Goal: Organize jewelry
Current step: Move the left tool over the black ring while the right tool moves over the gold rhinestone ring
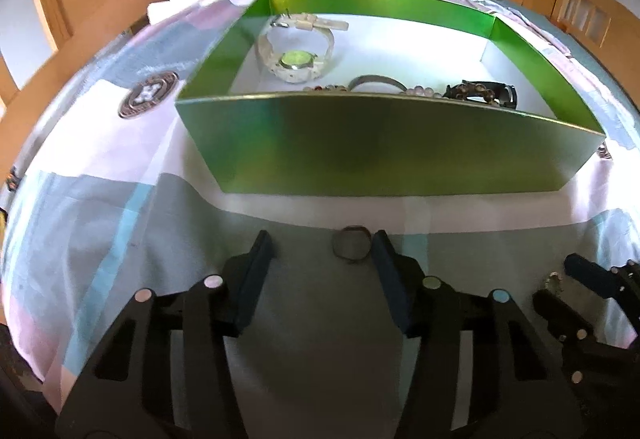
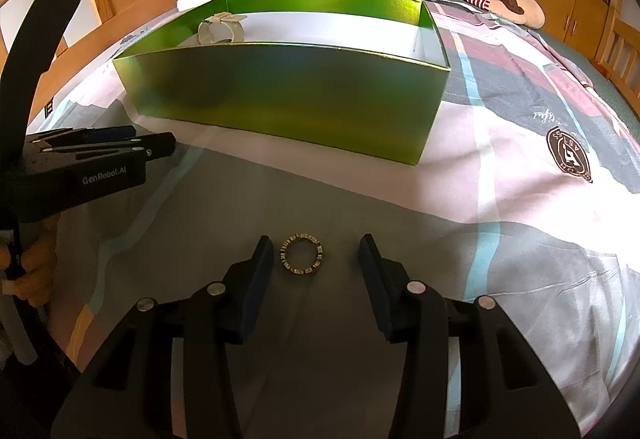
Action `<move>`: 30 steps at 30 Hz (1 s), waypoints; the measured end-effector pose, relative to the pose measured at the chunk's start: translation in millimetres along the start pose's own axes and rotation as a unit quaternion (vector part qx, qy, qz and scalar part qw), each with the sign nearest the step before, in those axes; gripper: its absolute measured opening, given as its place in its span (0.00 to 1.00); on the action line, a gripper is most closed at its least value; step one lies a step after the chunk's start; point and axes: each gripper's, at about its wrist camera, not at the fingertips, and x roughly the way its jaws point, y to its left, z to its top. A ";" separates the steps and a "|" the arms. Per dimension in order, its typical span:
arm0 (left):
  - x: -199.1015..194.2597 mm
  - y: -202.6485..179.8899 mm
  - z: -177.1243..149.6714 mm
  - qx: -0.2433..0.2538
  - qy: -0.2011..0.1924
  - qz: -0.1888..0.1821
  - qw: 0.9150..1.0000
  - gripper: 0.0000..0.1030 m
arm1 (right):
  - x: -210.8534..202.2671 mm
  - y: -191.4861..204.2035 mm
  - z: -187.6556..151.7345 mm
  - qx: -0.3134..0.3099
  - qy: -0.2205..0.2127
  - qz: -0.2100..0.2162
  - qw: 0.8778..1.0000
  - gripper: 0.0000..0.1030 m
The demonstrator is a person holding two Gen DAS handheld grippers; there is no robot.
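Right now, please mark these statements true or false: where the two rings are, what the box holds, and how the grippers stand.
1. A white watch lies inside the green box. True.
2. The left gripper holds the plain ring. False: the ring lies on the bedspread, close to one finger, and the jaws are open.
3. The stone-set ring lies between the right gripper's fingers, not gripped. True.
4. The box is empty. False: it holds the watch, beads and bracelets.
5. Both rings are already in the box. False: both lie on the bedspread in front of it.
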 end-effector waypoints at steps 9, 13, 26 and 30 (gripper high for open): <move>-9.5 -5.9 -0.4 0.024 -0.029 0.050 0.998 0.57 | 1.0 -1.5 -0.4 0.006 -0.001 0.002 1.000 0.45; -21.9 -7.0 0.0 0.027 -0.059 0.063 0.996 0.61 | 1.0 -1.4 -0.6 0.006 -0.002 0.002 1.000 0.45; -9.2 -14.6 -2.5 0.009 0.013 -0.102 0.995 0.61 | -1.5 -5.8 1.5 0.017 -0.009 0.010 1.000 0.26; -0.9 -2.3 -2.3 -0.041 0.033 -0.143 0.988 0.61 | -2.4 -5.9 2.6 0.022 -0.005 0.016 1.000 0.28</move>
